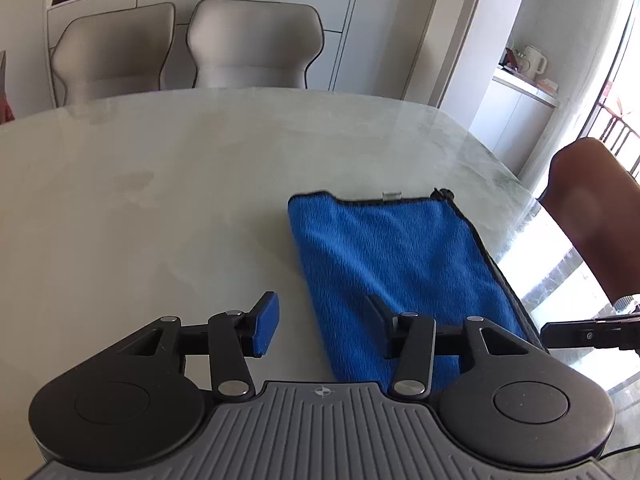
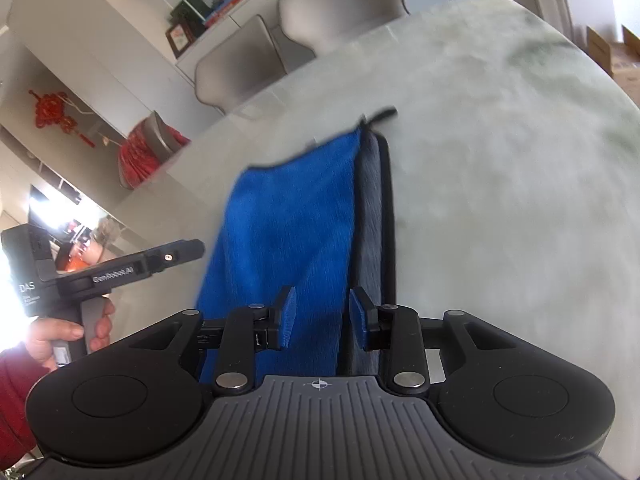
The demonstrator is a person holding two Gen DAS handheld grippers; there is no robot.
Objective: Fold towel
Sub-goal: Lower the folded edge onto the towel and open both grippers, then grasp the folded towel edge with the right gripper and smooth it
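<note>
Your left gripper (image 1: 322,326) sits lowest in its own view, fingers spread wide and holding nothing, its right pad over the near left edge of the blue towel (image 1: 400,276). Your right gripper (image 2: 322,318) is likewise parted and empty, poised above the towel's near end, close to the strip of grey underside (image 2: 370,216) showing along the dark-trimmed edge. The towel lies on the pale table (image 1: 160,200), apparently folded once into a narrow rectangle with its hanging loop (image 2: 380,114) at the far corner. For the next fold, I judge you should lower each gripper onto a near corner, pinch all layers together, and carry both corners evenly so the edges line up.
</note>
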